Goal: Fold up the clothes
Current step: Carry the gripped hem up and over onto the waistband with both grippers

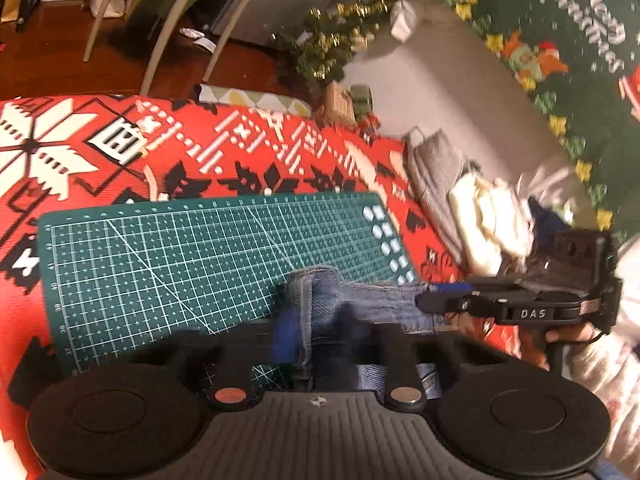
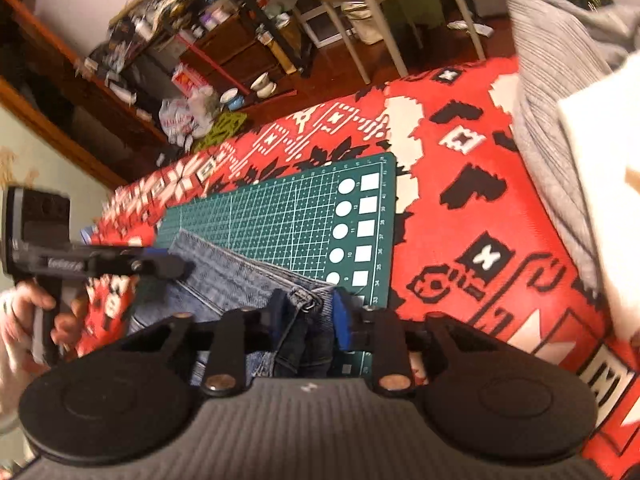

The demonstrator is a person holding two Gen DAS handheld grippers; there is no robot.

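Note:
A blue denim garment [image 1: 372,300] lies bunched at the near edge of the green cutting mat [image 1: 180,248]. My left gripper [image 1: 320,324] is shut on a folded hem of the denim that stands up between its fingers. From the right, my right gripper [image 1: 428,300] pinches the same garment's edge. In the right wrist view the denim [image 2: 232,272] spreads over the mat [image 2: 280,216], and a thick fold of it sits clamped in my right gripper [image 2: 308,320]. My left gripper [image 2: 180,267] grips its far left edge, with a hand on its handle.
The mat rests on a red patterned cloth [image 1: 120,152]. A stack of folded grey [image 1: 436,176] and cream [image 1: 488,220] clothes lies to the right, the grey one [image 2: 552,120] close in the right wrist view. Beyond the edge are chair legs [image 1: 168,28] and a small decorated tree [image 1: 332,40].

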